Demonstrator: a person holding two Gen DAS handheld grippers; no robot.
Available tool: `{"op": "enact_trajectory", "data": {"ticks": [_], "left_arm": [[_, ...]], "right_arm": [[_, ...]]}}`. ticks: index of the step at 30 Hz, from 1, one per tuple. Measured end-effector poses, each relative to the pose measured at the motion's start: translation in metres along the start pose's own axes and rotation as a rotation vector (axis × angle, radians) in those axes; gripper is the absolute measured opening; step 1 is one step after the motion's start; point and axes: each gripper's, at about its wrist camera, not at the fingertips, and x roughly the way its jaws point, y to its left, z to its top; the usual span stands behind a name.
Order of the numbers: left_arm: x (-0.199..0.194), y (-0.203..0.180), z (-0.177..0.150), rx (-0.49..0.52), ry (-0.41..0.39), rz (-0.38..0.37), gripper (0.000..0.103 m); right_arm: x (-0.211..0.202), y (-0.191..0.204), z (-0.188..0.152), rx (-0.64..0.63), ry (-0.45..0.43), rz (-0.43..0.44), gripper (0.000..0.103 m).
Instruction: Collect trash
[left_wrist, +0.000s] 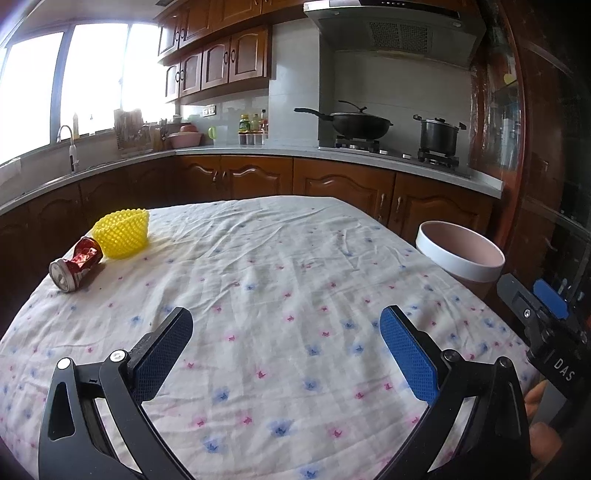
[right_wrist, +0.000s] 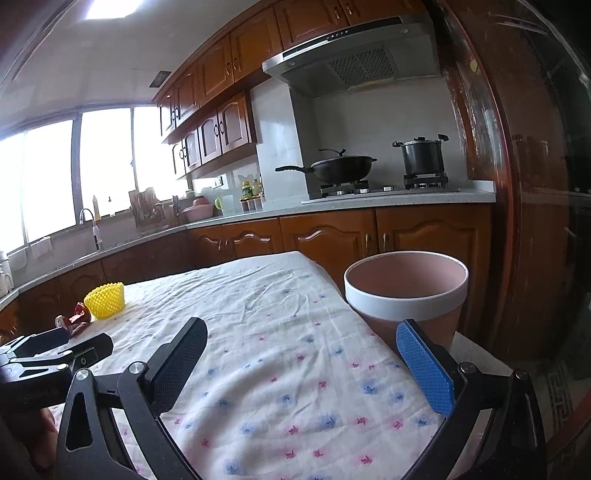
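My left gripper (left_wrist: 286, 338) hangs over the near part of the table, fingers spread wide, nothing between them. My right gripper (right_wrist: 301, 356) is the same: fully spread, empty, held low over the near right corner. Each one shows at the edge of the other's view, so I hold them side by side and well apart.

Floral tablecloth (left_wrist: 280, 258) under both, rumpled, bare in the middle.

Trash sits at the far left corner: a crushed red can (left_wrist: 75, 267) on its side, silver end toward me, touching or just beside a yellow foam fruit net (left_wrist: 122, 234) that stands open-mouthed behind it. Both are well away from either gripper.

Pink bin with a white rim (right_wrist: 406, 295) stands off the table's right edge, mouth up, close by my right gripper. I can see no trash in the part of its inside that shows.

Judgement: nothing collected yet. The left gripper is the nearer to the can, and the spread fingers suit its width. The net looks light and soft and may crush or slip.
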Motion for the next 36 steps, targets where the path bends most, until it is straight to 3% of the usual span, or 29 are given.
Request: {"op": "enact_trajectory", "data": {"ticks": [36], "left_arm": [[-0.0037,0.0044,-0.002,-0.02,0.0,0.007,0.103]], "right_arm": [[0.0012,0.0053,-0.0012,0.001,0.015,0.029,0.103]]}}
